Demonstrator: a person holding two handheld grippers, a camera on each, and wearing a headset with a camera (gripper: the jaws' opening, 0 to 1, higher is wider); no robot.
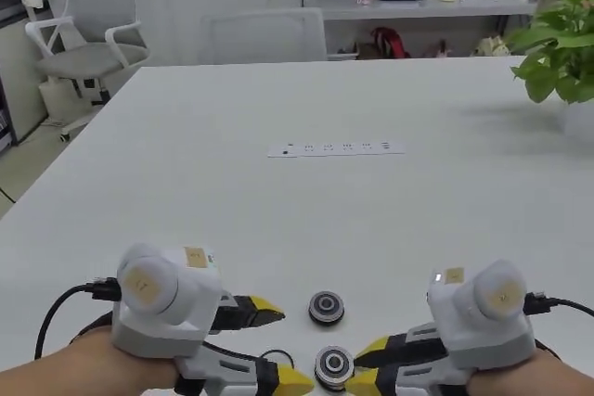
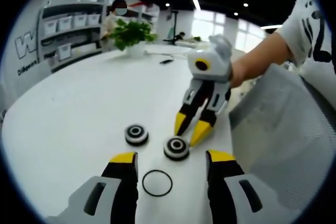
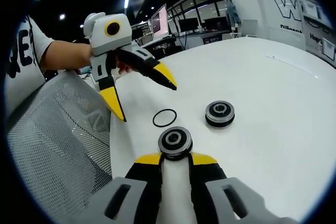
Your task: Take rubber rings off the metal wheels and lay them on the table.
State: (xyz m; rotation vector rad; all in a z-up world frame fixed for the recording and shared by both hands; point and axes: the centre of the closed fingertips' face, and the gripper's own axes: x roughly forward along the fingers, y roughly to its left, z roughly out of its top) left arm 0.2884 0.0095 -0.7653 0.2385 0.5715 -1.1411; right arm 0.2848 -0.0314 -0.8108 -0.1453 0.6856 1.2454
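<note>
Two metal wheels lie near the table's front edge: a far wheel [image 1: 326,307] [image 2: 136,134] [image 3: 219,113] and a near wheel [image 1: 333,365] [image 2: 176,148] [image 3: 175,141]. My right gripper [image 1: 362,365] [image 2: 187,136] [image 3: 176,158] has its yellow tips closed against the near wheel. A thin black rubber ring [image 1: 274,356] [image 2: 157,183] [image 3: 164,117] lies flat on the table, left of that wheel. My left gripper [image 1: 281,342] [image 2: 172,157] [image 3: 146,99] is open and empty. Its jaws straddle the loose ring from just above.
A white power strip [image 1: 336,148] lies mid-table. A potted plant [image 1: 561,44] stands at the far right. Office chairs [image 1: 88,20] stand beyond the table's far left edge. A grey mesh chair back [image 3: 58,145] [image 2: 283,129] is close to the table's near edge.
</note>
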